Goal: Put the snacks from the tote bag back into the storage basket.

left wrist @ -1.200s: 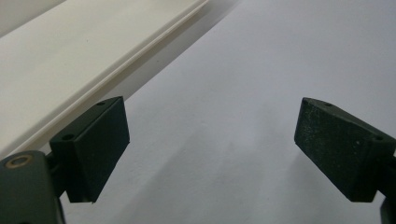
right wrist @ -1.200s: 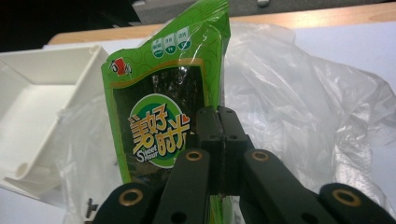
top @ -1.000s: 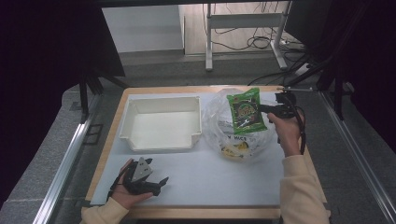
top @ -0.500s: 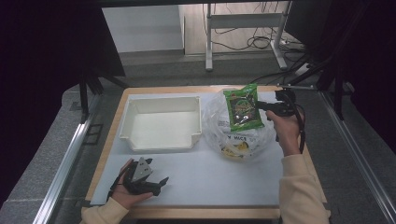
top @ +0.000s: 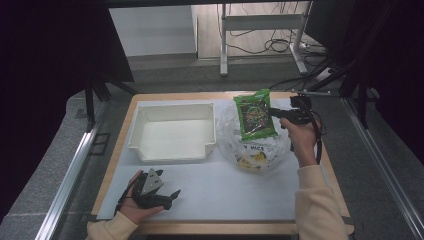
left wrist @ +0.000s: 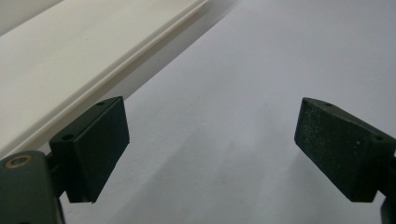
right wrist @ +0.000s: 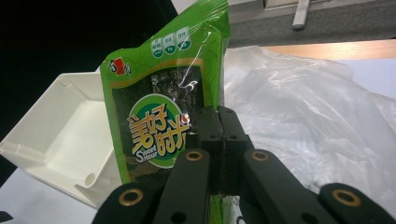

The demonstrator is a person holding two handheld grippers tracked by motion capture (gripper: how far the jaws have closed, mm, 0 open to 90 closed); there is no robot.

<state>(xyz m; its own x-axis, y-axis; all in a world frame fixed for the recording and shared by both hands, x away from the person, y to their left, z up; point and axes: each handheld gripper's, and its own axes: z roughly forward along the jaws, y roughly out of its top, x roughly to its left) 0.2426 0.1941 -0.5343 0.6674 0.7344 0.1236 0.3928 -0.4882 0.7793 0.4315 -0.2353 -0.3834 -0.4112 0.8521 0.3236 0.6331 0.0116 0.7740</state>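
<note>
A green snack packet (top: 255, 116) hangs above a crumpled clear plastic bag (top: 252, 147) at the table's right. My right gripper (top: 274, 113) is shut on the packet's right edge. In the right gripper view the closed jaws (right wrist: 219, 119) pinch the packet (right wrist: 159, 116), whose printed front faces the camera. A white tray (top: 172, 150) stands left of the bag, nothing in it. My left gripper (top: 171, 196) rests on the white mat near the front left corner. In the left gripper view it (left wrist: 212, 144) stands open with bare mat between its jaws.
The plastic bag (right wrist: 303, 107) holds other packets, partly hidden. The tray's rim (left wrist: 116, 56) runs close by the left gripper. A wooden table edge (top: 320, 150) frames the white mat (top: 235, 195). A metal stand and cables (top: 260, 45) lie beyond the table.
The right gripper has shifted the green packet slightly to the left over the bag. The left hand and its gripper have not moved.
</note>
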